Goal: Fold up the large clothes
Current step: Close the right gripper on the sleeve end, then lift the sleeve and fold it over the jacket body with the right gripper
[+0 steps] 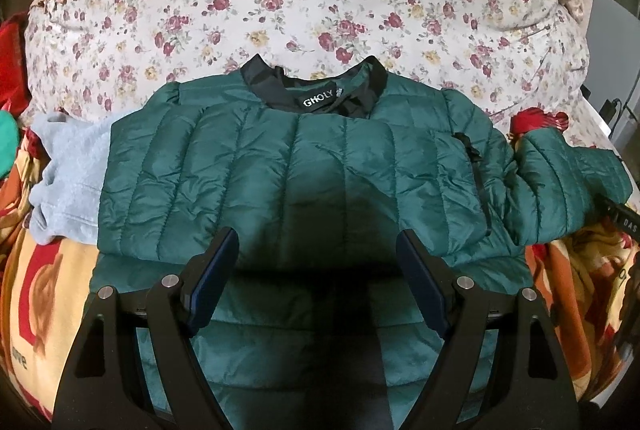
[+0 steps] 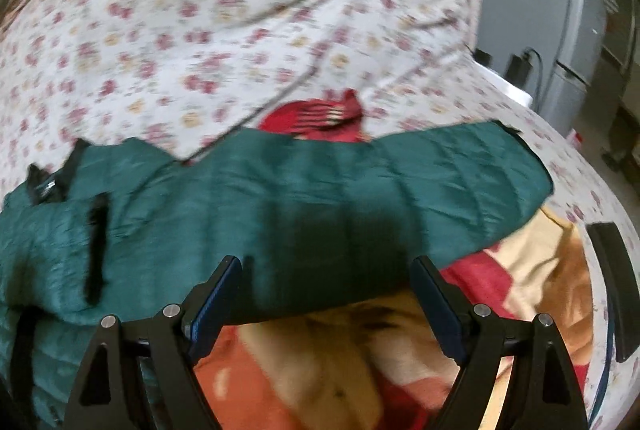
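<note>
Overhead, both grippers open above jacket (image 1: pixel 288 165).

black left gripper (image 1: pixel 316 246), navy pads, silver pivot screws, right gripper (image 2: pixel 328 274) alike

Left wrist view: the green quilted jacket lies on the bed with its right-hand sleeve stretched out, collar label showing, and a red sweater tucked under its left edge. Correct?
Not quite. The garment under the jacket's left edge is light grey, as the left wrist view shows.

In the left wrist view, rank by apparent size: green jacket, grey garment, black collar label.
1. green jacket, by far the largest.
2. grey garment, partly hidden under the jacket, so its full size is unsure.
3. black collar label, smallest.
</note>
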A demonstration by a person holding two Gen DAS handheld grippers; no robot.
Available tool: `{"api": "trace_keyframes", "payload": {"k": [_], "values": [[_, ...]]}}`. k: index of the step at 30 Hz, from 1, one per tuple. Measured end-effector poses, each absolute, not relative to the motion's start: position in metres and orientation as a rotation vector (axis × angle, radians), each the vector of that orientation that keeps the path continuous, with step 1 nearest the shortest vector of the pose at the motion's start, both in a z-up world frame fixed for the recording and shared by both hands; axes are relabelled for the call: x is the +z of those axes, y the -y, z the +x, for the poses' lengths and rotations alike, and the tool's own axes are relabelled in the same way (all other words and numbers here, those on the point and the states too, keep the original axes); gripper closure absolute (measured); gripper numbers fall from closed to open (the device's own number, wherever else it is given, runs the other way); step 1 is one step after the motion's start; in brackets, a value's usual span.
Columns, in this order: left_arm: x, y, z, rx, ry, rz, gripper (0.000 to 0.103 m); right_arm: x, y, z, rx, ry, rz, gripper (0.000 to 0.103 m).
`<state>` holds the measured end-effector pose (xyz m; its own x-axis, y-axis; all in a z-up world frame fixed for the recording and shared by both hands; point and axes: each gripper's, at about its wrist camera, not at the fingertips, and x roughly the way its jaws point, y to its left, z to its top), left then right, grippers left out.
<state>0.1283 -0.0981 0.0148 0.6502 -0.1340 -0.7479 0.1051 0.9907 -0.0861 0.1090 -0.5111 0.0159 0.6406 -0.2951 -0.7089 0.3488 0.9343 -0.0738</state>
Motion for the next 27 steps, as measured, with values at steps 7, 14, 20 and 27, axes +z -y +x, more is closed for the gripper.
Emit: {"api": "trace_keyframes", "payload": {"k": [7, 14, 20, 27], "values": [[0.009, 0.084, 0.133, -0.11, -0.856, -0.059, 0.022, 0.017, 0.579, 0.11, -0.456, -0.752, 0.262, 0.018], [-0.002, 0.071, 0.138, -0.088, -0.882, -0.087, 0.022, 0.005, 0.624, 0.125, -0.509, -0.741, 0.367, 0.013], [-0.012, 0.067, 0.14, -0.072, -0.904, -0.077, 0.022, 0.006, 0.634, 0.138, -0.542, -0.708, 0.352, 0.011], [-0.017, 0.059, 0.142, -0.063, -0.915, -0.087, 0.022, 0.006, 0.631, 0.143, -0.449, -0.683, 0.347, 0.066]]}}
